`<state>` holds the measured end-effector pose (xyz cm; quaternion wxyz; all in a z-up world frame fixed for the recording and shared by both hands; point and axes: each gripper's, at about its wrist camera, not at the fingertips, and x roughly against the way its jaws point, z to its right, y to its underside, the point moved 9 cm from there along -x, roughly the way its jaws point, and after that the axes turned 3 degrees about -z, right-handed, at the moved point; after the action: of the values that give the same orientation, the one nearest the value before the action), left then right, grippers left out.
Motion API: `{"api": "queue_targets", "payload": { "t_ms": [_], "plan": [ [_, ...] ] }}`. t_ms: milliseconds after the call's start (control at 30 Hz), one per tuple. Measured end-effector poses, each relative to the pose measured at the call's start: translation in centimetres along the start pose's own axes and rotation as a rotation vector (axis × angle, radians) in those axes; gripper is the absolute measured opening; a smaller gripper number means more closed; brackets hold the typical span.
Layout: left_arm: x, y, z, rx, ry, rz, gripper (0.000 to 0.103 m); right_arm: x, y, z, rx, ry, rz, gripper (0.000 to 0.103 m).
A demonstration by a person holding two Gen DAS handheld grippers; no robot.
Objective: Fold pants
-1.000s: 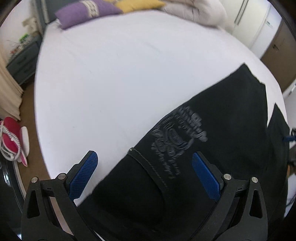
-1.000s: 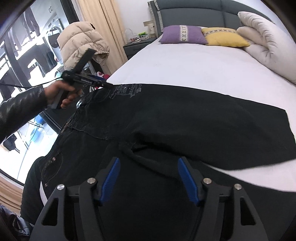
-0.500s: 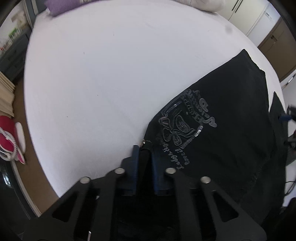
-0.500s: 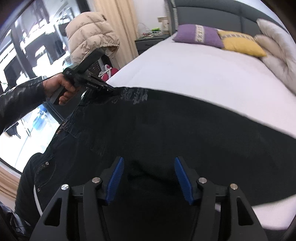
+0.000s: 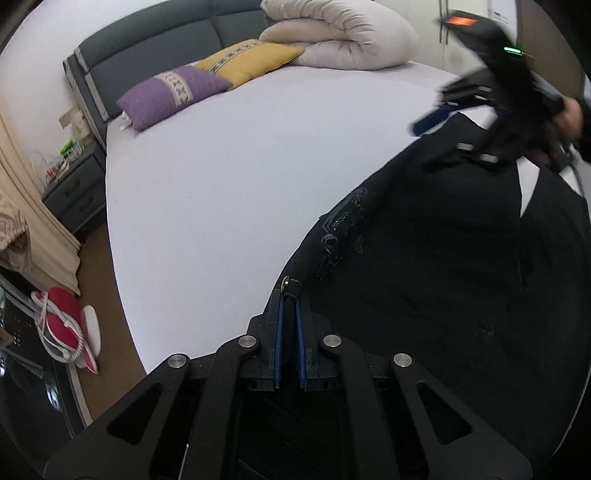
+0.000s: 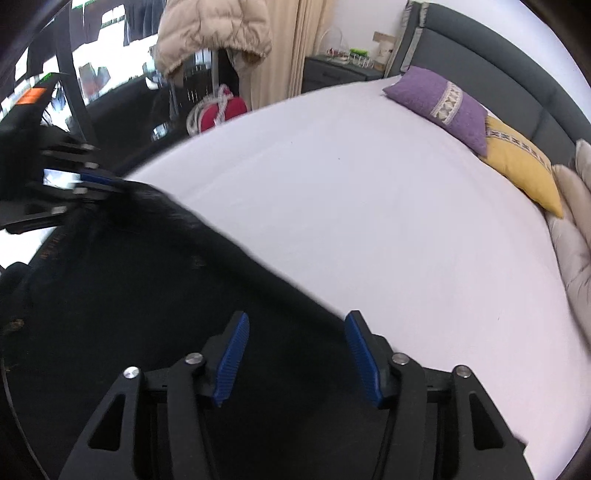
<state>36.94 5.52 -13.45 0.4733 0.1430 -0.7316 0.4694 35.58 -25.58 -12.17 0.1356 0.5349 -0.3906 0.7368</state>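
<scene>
Black pants (image 5: 436, 280) with a pale printed emblem lie on the white bed (image 5: 240, 177), along its near edge. My left gripper (image 5: 289, 295) is shut on the pants' waistband corner, where a metal button shows. My right gripper (image 6: 295, 332) is open above the black pants (image 6: 147, 295), with the cloth's edge between and under its blue pads; it holds nothing. In the left wrist view the right gripper (image 5: 439, 114) is blurred at the upper right, over the pants' far end. In the right wrist view the left gripper (image 6: 96, 181) is blurred at the left, pinching the cloth.
A purple pillow (image 5: 170, 92), a yellow pillow (image 5: 251, 59) and a rolled white duvet (image 5: 340, 33) lie by the grey headboard. A nightstand (image 5: 74, 192) stands left of the bed. Red and white slippers (image 5: 62, 328) lie on the floor. A beige jacket (image 6: 210, 33) hangs by the curtain.
My left gripper closed on the waistband corner and tilted up towards the headboard. My right gripper, still open, swung over the pants and now shows near their far end.
</scene>
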Motion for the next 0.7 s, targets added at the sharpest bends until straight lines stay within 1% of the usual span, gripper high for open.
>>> {"api": "queue_targets", "payload": {
  "t_ms": [33,67,100,133,200,233,333,433,533,633,700],
  "plan": [
    [1.4,1.3,0.8,0.002,0.005,0.006,0.005,-0.7,-0.3,0.2,0.008,-0.002,-0.012,0.053],
    [2.0,2.7,2.3,0.008,0.01,0.012,0.005,-1.5,-0.4,0.5,0.013,0.003,-0.029,0.05],
    [1.9,2.2,2.8,0.016,0.016,0.013,0.005,-2.5,-0.5,0.9,0.013,0.009,-0.053,0.043],
    [1.4,1.6,1.8,0.029,0.024,0.016,0.005,-3.2,-0.5,1.1,0.014,0.009,-0.075,0.029],
    [1.6,1.5,1.7,0.043,0.031,0.017,0.005,-4.4,0.0,1.1,0.015,0.02,-0.128,0.011],
    [1.7,1.6,1.6,0.048,0.032,0.019,0.005,-4.4,0.1,0.9,0.013,0.025,-0.128,0.008],
    [1.8,1.9,1.8,0.065,0.034,0.024,0.005,-3.5,0.3,0.5,-0.049,0.004,-0.112,0.005],
    [2.3,2.5,2.4,0.101,0.048,0.035,0.005,-2.1,0.2,0.1,-0.167,-0.027,-0.078,0.004],
    [2.8,2.5,3.0,0.117,0.056,0.044,0.005,-0.7,-0.6,-1.9,-0.248,-0.093,-0.021,0.004],
    [3.2,2.8,4.0,0.122,0.057,0.047,0.005,0.0,-1.4,-4.2,-0.263,-0.135,0.02,0.004],
    [3.7,3.4,4.7,0.131,0.06,0.045,0.005,0.4,-1.2,-6.3,-0.253,-0.152,0.029,0.003]
  ]
}}
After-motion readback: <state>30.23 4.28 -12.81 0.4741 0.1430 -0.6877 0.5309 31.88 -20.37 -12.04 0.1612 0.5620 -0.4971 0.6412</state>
